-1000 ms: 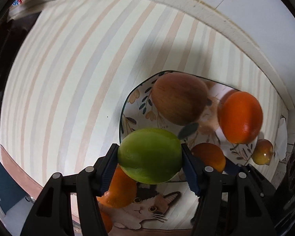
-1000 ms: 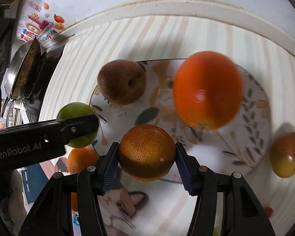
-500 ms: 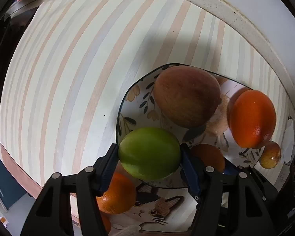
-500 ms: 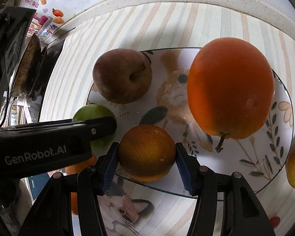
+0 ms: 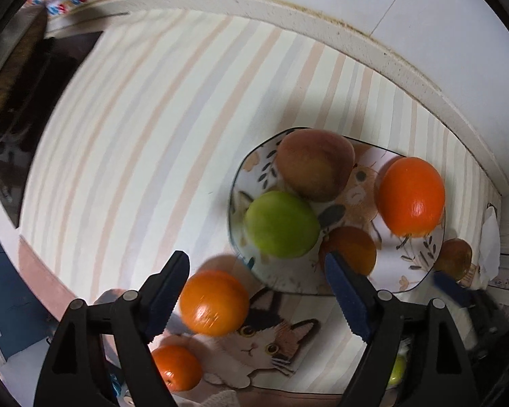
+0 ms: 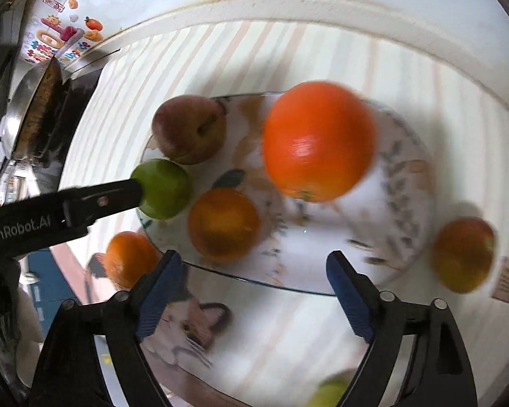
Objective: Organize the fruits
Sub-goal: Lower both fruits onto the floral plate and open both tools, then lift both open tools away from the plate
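Both claws spread wide, holding nothing. Left gripper (image 5: 258, 291) hangs just short of the plate (image 5: 420, 279); right gripper (image 6: 252, 293) likewise. Green apple (image 5: 281, 224) and small orange (image 6: 223, 224) sit on the plate w/ red apple (image 5: 314, 164) & big orange (image 6: 317, 140), probably grouped there. Loose oranges (image 5: 213, 302) on the mat look next.

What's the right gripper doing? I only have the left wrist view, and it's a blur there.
Observer: The right gripper is open and holds nothing. The small orange sits on the plate, just ahead of its fingertips.
Operator: And the dark smear at far left?
Observer: There's a metal pan there, past the edge of the striped mat.
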`<state>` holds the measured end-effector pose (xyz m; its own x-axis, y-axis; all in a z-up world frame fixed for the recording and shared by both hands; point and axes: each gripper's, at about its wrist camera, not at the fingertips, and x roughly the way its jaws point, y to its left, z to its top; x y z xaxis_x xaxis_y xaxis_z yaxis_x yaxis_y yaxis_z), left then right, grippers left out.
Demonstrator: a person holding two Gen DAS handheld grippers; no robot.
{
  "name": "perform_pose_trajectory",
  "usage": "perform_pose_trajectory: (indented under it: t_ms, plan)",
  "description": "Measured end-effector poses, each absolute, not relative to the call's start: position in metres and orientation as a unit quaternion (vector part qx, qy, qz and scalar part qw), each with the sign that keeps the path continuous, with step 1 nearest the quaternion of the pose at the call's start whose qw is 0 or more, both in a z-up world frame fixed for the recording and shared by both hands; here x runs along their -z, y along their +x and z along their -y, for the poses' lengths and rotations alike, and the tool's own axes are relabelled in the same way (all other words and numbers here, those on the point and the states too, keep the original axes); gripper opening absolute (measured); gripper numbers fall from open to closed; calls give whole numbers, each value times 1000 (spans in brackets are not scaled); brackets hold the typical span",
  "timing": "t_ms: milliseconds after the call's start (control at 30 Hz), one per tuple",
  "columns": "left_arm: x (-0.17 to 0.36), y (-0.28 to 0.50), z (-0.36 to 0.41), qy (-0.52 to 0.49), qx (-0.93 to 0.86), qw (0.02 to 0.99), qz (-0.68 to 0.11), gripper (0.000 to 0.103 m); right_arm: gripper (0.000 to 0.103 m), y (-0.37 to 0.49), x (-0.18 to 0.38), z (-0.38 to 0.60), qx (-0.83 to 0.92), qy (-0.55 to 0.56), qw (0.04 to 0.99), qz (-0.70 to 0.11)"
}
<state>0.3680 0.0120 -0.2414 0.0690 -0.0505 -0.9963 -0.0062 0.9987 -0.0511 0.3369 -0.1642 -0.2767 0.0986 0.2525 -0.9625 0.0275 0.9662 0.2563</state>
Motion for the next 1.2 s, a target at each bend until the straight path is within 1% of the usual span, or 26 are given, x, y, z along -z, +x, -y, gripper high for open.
perform_pose_trajectory:
  t_ms: [167, 367, 600, 1000, 1200]
  plan:
    - [220, 339, -26, -11, 5, 760, -650, 81, 93, 321, 238, 179, -48, 78, 760, -643]
    - [185, 313, -20, -14, 2, 792, -611, 81, 95, 304, 192, 190, -35, 54, 790, -609]
    - [146, 284, -14, -5, 6, 821, -571, 81, 95, 278, 153, 185, -36, 56, 811, -581]
    - [105, 236, -15, -4, 16, 843, -538, 81, 95, 222, 99, 183, -52, 64, 834, -546]
    - [109, 228, -22, -31, 20, 830, -556, 81, 95, 205, 83, 180, -64, 80, 839, -535]
